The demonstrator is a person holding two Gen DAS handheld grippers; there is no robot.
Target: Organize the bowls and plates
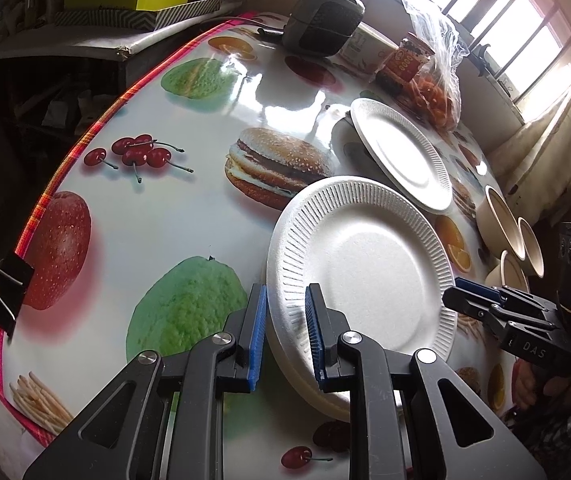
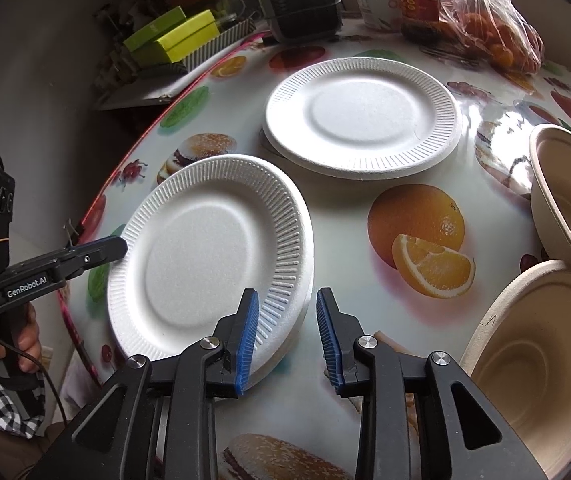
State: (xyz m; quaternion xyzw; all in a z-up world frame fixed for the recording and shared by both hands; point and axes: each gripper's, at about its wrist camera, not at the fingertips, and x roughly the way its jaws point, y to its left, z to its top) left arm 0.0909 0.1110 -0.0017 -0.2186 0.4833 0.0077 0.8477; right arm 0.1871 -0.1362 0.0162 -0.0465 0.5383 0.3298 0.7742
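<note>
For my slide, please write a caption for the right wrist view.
Right gripper open beside stacked foam plates; left gripper at their far rim.

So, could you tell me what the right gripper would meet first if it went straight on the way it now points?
Probably the bare tablecloth. The right gripper has its jaws apart, the near plate's rim just at its left-hand finger. Beyond lies the printed orange; depth is unclear.
</note>
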